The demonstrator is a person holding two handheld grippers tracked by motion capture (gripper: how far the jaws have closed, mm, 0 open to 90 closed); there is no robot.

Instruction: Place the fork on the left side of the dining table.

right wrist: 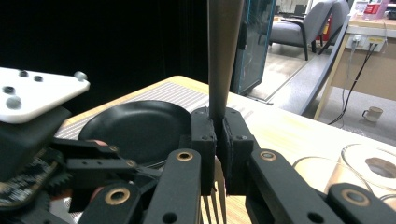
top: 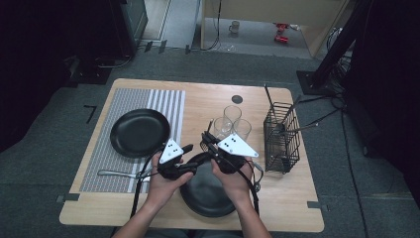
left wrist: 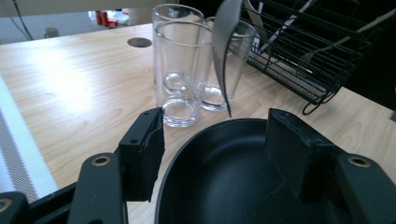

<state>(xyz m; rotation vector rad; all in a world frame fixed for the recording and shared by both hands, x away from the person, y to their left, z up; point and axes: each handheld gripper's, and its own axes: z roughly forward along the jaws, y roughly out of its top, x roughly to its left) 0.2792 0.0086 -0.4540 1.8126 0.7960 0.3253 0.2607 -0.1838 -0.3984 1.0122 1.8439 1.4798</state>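
Fork [right wrist: 223, 56] clamped upright in right gripper [right wrist: 218, 140], tines down, above near black plate [top: 208, 191]. Left gripper [left wrist: 212, 140] open, nothing held, jaws astride that plate's rim. Glasses [top: 232, 121] just beyond. No legible writing.

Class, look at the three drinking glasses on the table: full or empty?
Empty: the glasses stand upright and clear, the table visible through their walls.

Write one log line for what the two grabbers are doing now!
right gripper: shut on fork | left gripper: open over near plate | glasses: standing behind
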